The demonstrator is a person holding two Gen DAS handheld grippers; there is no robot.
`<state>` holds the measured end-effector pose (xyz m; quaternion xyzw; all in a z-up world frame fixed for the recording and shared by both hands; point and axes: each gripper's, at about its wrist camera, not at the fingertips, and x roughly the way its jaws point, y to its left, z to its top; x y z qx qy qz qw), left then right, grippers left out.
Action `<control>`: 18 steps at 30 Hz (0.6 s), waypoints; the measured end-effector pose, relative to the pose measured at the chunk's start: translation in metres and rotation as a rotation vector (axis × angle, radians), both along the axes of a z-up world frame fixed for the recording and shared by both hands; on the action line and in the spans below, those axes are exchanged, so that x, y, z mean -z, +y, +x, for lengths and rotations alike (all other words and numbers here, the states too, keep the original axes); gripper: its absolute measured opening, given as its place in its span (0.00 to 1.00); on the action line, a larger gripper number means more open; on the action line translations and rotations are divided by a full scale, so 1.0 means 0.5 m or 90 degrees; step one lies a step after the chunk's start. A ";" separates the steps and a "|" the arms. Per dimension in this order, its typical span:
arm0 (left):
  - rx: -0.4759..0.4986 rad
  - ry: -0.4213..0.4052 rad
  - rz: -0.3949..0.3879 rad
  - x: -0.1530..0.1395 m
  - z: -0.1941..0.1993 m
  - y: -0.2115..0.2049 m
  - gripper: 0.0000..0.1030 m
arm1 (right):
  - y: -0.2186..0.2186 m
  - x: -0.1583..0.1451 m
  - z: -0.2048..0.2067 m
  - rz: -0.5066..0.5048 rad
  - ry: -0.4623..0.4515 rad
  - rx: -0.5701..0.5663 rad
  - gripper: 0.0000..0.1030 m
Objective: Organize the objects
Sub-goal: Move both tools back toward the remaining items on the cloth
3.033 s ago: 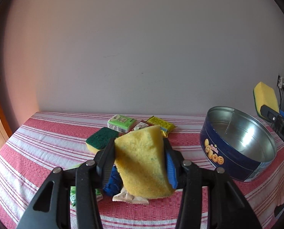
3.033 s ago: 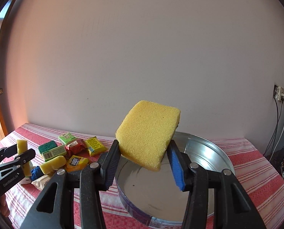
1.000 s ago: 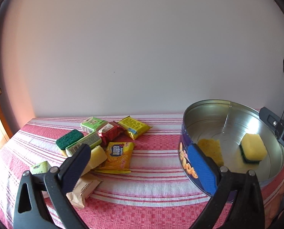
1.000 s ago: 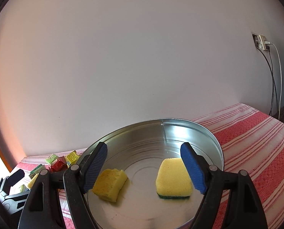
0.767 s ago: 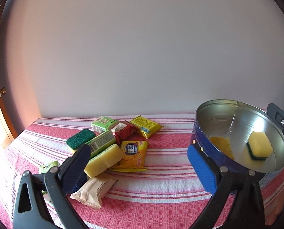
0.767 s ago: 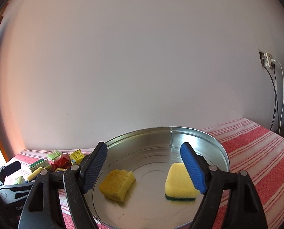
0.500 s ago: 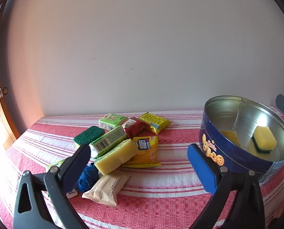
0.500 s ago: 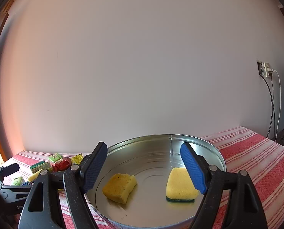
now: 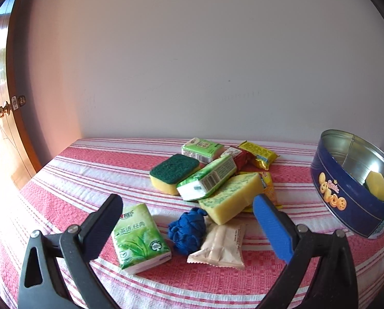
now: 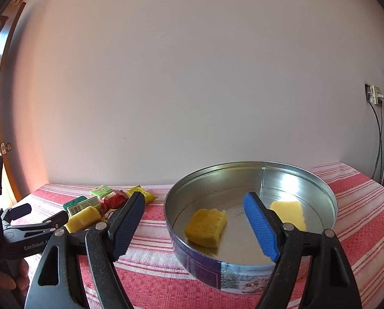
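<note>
A round blue cookie tin [image 9: 346, 193] stands at the right of the striped table; in the right wrist view the tin [image 10: 243, 260] holds two yellow sponges [image 10: 207, 227] [image 10: 290, 212]. One sponge [image 9: 377, 189] also shows in the left wrist view. My left gripper [image 9: 189, 228] is open and empty, above a pile: a green tissue pack [image 9: 138, 237], a blue yarn ball [image 9: 188, 231], a beige packet [image 9: 221, 244], a yellow sponge [image 9: 230, 198], and a green-topped sponge [image 9: 175, 173]. My right gripper [image 10: 195, 225] is open and empty at the tin's near-left rim.
More packs lie behind the pile: a green barcode pack [image 9: 208, 180], a green box [image 9: 202, 150], a red wrapper [image 9: 237, 154], yellow snack packets [image 9: 260, 153]. A wooden door [image 9: 1, 118] stands left. A wall socket with cables [image 10: 375, 95] is at the right.
Both grippers let go of their sponges, which now lie in the tin. My left gripper has swung left from the tin to over the pile. My right gripper has drawn back and left.
</note>
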<state>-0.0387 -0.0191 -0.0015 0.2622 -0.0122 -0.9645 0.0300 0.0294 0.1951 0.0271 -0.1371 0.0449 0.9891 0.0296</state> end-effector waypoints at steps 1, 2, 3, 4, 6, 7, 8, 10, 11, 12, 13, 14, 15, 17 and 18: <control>-0.008 -0.002 -0.002 0.002 -0.003 -0.013 0.99 | -0.011 0.002 -0.004 -0.001 -0.009 -0.008 0.79; -0.015 -0.005 -0.006 0.002 -0.005 -0.025 0.99 | -0.022 0.003 -0.006 -0.003 -0.015 -0.017 0.79; -0.023 -0.008 -0.013 0.003 -0.007 -0.037 0.99 | -0.032 0.005 -0.007 -0.007 -0.020 -0.025 0.79; -0.032 -0.013 -0.018 0.003 -0.011 -0.051 0.99 | -0.042 0.007 -0.008 -0.012 -0.024 -0.033 0.79; -0.055 -0.021 -0.010 0.002 -0.019 -0.085 0.99 | -0.063 0.010 -0.011 -0.018 -0.035 -0.051 0.79; -0.066 -0.027 0.002 0.002 -0.023 -0.104 0.99 | -0.076 0.013 -0.015 -0.018 -0.043 -0.060 0.79; -0.078 -0.033 0.016 0.002 -0.027 -0.122 0.99 | -0.087 0.015 -0.019 -0.017 -0.052 -0.067 0.79; -0.098 -0.051 0.037 0.008 -0.040 -0.150 0.99 | -0.112 0.022 -0.028 -0.022 -0.078 -0.084 0.79; -0.104 -0.063 0.041 0.013 -0.045 -0.158 0.99 | -0.121 0.026 -0.034 -0.029 -0.092 -0.095 0.79; -0.105 -0.074 0.040 0.018 -0.050 -0.162 0.99 | -0.132 0.031 -0.040 -0.038 -0.107 -0.108 0.79; -0.104 -0.087 0.035 0.024 -0.053 -0.160 0.99 | -0.138 0.032 -0.046 -0.043 -0.123 -0.119 0.79; -0.101 -0.098 0.030 0.030 -0.059 -0.156 0.99 | -0.149 0.035 -0.050 -0.042 -0.139 -0.128 0.79; -0.097 -0.108 0.026 0.036 -0.064 -0.150 0.99 | -0.160 0.038 -0.055 -0.036 -0.153 -0.134 0.79; -0.089 -0.129 0.013 0.047 -0.073 -0.139 0.99 | -0.176 0.045 -0.063 -0.029 -0.174 -0.138 0.79; -0.090 -0.139 0.003 0.054 -0.075 -0.134 0.99 | -0.181 0.049 -0.068 -0.032 -0.185 -0.144 0.79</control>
